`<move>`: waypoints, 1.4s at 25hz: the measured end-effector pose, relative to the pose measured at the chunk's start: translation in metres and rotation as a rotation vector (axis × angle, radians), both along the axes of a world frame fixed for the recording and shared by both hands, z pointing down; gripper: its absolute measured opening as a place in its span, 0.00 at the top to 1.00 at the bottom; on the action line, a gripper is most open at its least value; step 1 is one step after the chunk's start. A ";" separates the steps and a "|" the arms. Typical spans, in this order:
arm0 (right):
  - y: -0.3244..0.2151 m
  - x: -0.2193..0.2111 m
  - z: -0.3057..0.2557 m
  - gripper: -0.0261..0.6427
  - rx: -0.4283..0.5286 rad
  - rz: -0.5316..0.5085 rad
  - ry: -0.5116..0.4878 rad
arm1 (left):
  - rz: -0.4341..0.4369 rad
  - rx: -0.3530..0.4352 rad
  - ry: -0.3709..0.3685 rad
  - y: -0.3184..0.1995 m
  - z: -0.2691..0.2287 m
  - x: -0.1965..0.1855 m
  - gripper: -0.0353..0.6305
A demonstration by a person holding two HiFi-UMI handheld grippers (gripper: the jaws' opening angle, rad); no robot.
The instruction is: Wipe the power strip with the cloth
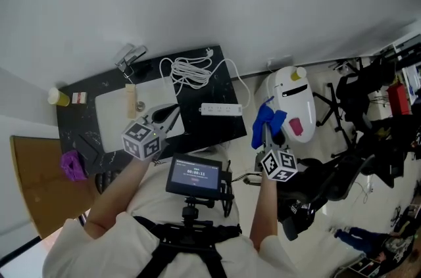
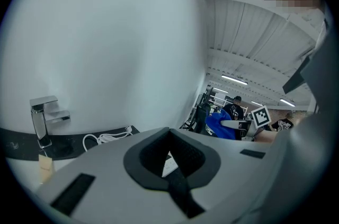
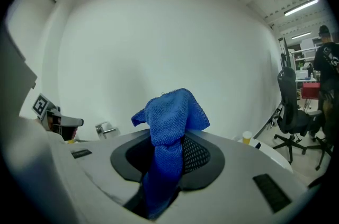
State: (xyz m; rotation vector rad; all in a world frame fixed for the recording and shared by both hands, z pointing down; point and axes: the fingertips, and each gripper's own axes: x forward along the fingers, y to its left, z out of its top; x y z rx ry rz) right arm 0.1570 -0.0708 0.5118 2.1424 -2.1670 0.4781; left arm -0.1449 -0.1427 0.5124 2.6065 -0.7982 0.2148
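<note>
Blue cloth [image 1: 268, 117] sits clamped in your right gripper [image 1: 268, 133], off the tabletop's [image 1: 197, 131] right edge. Your left gripper [image 1: 172, 114], jaws together on nothing, hovers near the power strip [image 1: 220, 110].

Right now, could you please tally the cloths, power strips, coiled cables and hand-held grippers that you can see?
Blue cloth: 1
White power strip: 1
Coiled white cable: 1
Left hand-held gripper and right hand-held gripper: 2
Total: 5
</note>
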 end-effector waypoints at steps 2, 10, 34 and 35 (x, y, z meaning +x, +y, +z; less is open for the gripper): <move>0.006 -0.006 -0.008 0.81 0.015 -0.003 0.006 | 0.002 0.002 0.007 0.001 0.000 -0.001 0.95; 0.022 -0.002 -0.041 0.81 0.059 -0.021 0.027 | 0.007 0.007 0.035 0.010 -0.007 0.014 0.95; 0.224 0.068 -0.065 0.80 0.097 -0.131 -0.042 | 0.017 -0.021 -0.013 0.231 -0.034 0.137 0.95; 0.239 0.070 -0.066 0.80 0.099 -0.137 -0.044 | 0.013 -0.021 -0.015 0.248 -0.036 0.140 0.95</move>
